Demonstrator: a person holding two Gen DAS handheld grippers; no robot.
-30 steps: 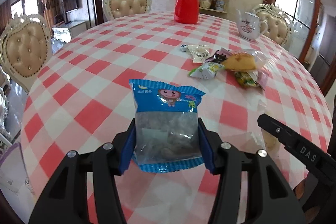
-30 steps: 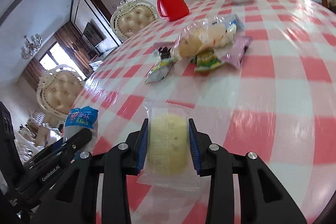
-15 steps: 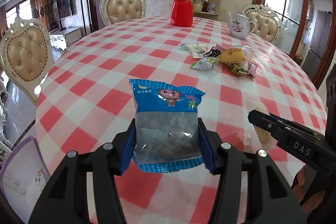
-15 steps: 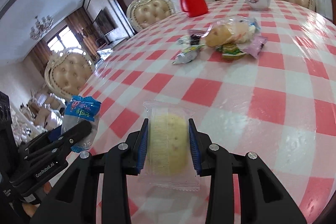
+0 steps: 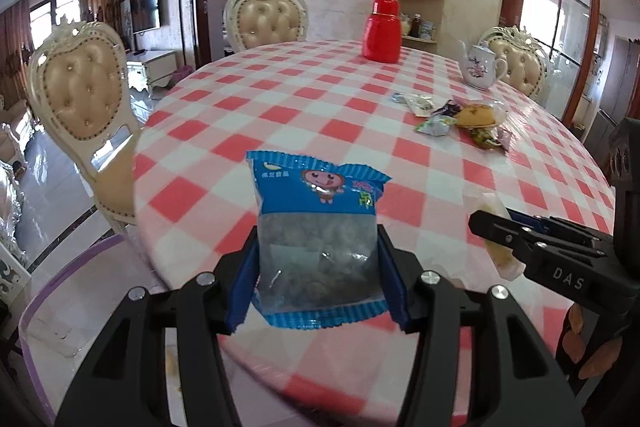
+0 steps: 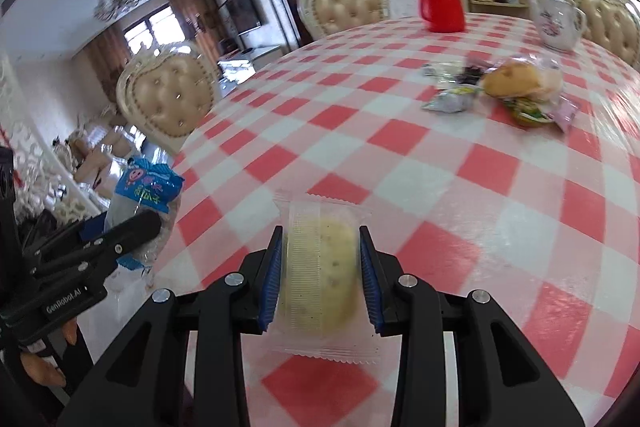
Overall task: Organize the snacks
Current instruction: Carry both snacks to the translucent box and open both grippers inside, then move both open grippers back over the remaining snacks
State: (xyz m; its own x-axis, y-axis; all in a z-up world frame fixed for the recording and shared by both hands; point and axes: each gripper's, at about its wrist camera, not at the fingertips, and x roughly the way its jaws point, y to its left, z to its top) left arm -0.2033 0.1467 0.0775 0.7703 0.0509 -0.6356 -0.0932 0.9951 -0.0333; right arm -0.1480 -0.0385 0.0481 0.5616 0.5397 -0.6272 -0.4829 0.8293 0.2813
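Left gripper (image 5: 318, 267) fingers clamp a blue packet (image 5: 316, 231) — right gripper (image 6: 319, 281) fingers pinch a wrapped cake (image 6: 320, 283)

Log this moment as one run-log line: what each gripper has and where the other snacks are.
left gripper: shut on blue snack packet | right gripper: shut on clear-wrapped cake | snack pile: on checked table, near teapot

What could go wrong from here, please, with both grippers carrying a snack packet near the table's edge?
1. The left gripper clamps only the lower part of the blue packet; its tall top could flop or slip out.
2. The right gripper squeezes the pale cake packet across its soft middle, so it may get crushed.
3. Both grippers travel close together; they could collide.
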